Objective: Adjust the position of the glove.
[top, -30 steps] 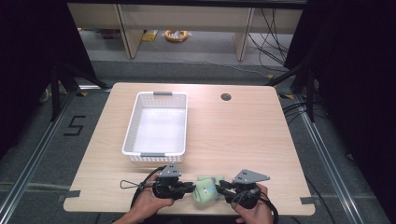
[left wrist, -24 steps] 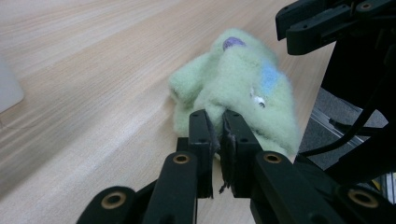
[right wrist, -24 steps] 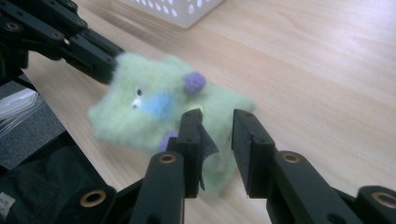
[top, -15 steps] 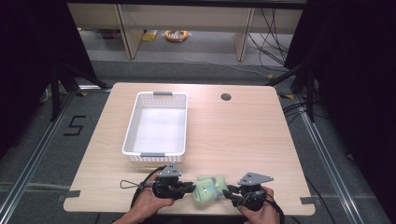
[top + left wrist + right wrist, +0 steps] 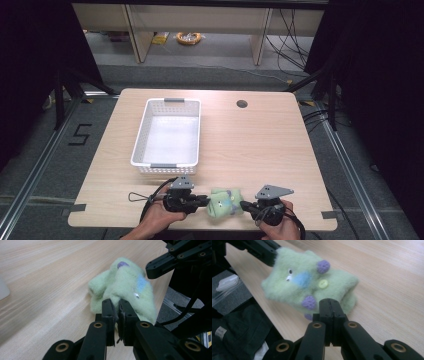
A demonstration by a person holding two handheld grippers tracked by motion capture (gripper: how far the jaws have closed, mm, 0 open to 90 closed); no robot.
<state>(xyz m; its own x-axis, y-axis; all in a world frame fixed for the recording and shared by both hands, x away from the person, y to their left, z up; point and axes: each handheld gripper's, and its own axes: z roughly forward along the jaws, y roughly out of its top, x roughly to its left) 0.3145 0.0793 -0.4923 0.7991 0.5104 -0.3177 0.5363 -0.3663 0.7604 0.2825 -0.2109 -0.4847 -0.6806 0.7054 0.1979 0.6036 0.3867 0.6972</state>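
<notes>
The left gripper (image 5: 205,201) sits just in front of the basket's (image 5: 140,135) near end, level and pointing right. Its jaws are pinched together on a fold of the plush (image 5: 225,202), probably to anchor that end while the other hand works.

The plush lies on the table (image 5: 260,145) just past the basket's near right corner, close to the table's front edge and between the two tools. It looks bunched up rather than spread flat. I judge the work to be straightening or folding it before it goes into the basket, which stands open and ready.

The right gripper (image 5: 243,204) is further right of the basket and points back at the plush. Its jaws have just been closing and now meet.

The high view gives the layout but leaves both grips too small to read.

The left gripper view shows its jaws (image 5: 116,307) biting green fuzz at the plush's (image 5: 125,282) near edge.

The right gripper view shows its jaws (image 5: 329,302) together at the plush's (image 5: 294,290) hem. I cannot tell whether any fabric is caught between them. This view also brings out the decorated face: a yellow button (image 5: 323,283), purple pompoms (image 5: 323,266) and a blue patch (image 5: 302,278).
</notes>
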